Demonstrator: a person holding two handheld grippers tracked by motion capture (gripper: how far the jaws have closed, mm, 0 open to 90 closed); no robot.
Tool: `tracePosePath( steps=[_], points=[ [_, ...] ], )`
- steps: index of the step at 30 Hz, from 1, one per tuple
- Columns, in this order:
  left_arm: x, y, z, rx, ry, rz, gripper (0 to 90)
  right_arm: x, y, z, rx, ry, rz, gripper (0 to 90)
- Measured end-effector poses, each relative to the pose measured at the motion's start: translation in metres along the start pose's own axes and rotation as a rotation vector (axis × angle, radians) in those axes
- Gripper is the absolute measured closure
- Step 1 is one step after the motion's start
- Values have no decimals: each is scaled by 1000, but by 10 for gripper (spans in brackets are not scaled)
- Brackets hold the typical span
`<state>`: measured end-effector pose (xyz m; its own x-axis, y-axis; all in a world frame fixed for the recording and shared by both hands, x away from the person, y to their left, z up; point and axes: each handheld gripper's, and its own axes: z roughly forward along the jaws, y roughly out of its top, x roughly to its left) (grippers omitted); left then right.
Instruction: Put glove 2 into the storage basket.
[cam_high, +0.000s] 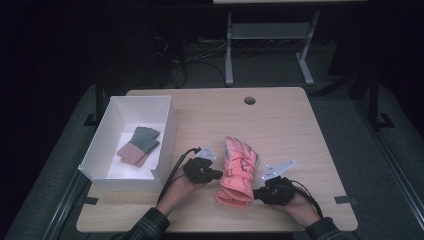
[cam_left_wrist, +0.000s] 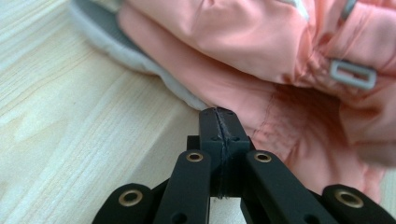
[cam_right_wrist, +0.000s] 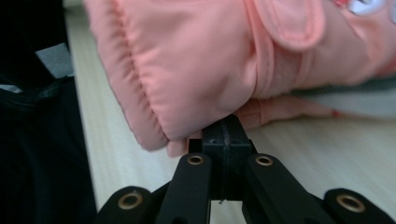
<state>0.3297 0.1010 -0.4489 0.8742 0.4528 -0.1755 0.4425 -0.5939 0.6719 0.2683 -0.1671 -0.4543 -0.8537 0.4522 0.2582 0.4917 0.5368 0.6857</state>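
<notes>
Flanking the pink glove (cam_high: 237, 172), both shut tongs touch its edges.

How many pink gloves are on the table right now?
2, stacked as a pair: the top glove lies between both grippers; the lower glove peeks out beneath it in the right gripper view. More could be hidden underneath.

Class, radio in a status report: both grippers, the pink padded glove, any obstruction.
Left gripper shut, tips at pink padded glove. Right gripper shut at its cuff. White box stands left; nothing between.
</notes>
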Motion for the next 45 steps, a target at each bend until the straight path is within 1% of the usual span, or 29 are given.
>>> tracePosePath(
  steps=[1,2,3,4,7,10,11,14,15,16,17,18,20,21,22,24,25,26,27,31,32,34,35,37,38,40,41,43,45],
  points=[
    [0,0,0,0,0,0,897,0,0,0,0,0,0,900],
    [1,0,-1,-7,-5,-4,897,7,2,5,3,18,-12,900],
    [1,0,-1,-7,-5,-4,897,7,2,5,3,18,-12,900],
    [1,0,0,-18,-16,-11,897,13,4,11,5,33,-23,900],
    [-1,0,1,-16,-20,-5,897,20,7,16,10,51,-40,900],
    [-1,0,1,-11,-19,1,897,22,7,16,23,39,-50,900],
    [0,0,1,-7,-17,-1,897,21,6,14,24,31,-54,900],
    [1,0,-1,-10,-13,-5,897,15,2,2,7,-6,-38,900],
    [2,0,-2,-6,-12,0,897,9,0,-9,-17,-34,-17,900],
    [3,0,-3,-3,-11,4,897,9,0,-9,-17,-34,-17,900],
    [3,-1,-4,-10,-10,-5,897,6,0,-15,-32,-47,-7,900],
    [3,-1,-4,-10,-9,-6,897,1,0,-25,-72,-76,8,900],
    [4,-1,-4,0,-9,-2,897,-3,1,-33,-121,-106,14,900],
    [3,-1,-4,-9,-10,-14,897,-3,1,-33,-121,-106,14,900],
    [3,-1,-3,-8,-10,-14,897,-7,4,-40,-160,-125,26,900],
    [3,-1,-3,13,-12,4,897,-11,8,-42,-193,-145,22,900],
    [3,-1,-3,13,-12,4,897,-11,8,-42,-193,-145,22,900],
    [2,-1,-2,4,-11,-10,897,-12,10,-43,-203,-152,22,900],
    [2,-1,-2,5,-10,-9,897,-14,13,-42,-217,-153,23,900],
    [3,-1,-4,13,-5,4,897,-19,19,-35,-213,-161,26,900],
    [3,-1,-3,7,-7,-7,897,-20,20,-33,-210,-162,27,900],
    [4,-1,-3,6,-4,-11,897,-21,21,-28,-202,-165,23,900],
    [5,-1,-4,18,0,-4,897,-21,22,-26,-197,-165,26,900],
    [7,-1,-5,18,15,-16,897,-22,22,-21,-174,-168,26,900],
    [7,-1,-5,18,15,-16,897,-23,21,-19,-168,-173,25,900],
    [10,-1,-9,27,33,-14,897,-23,21,-17,-160,-172,25,900],
    [10,-1,-10,2,41,-40,896,-24,20,-14,-146,-177,26,900],
    [11,1,-16,-1,46,-33,883,-24,19,-9,-126,-184,23,900],
    [12,4,-21,-16,51,-47,815,-24,20,-4,-103,-193,24,900]
  ],
)
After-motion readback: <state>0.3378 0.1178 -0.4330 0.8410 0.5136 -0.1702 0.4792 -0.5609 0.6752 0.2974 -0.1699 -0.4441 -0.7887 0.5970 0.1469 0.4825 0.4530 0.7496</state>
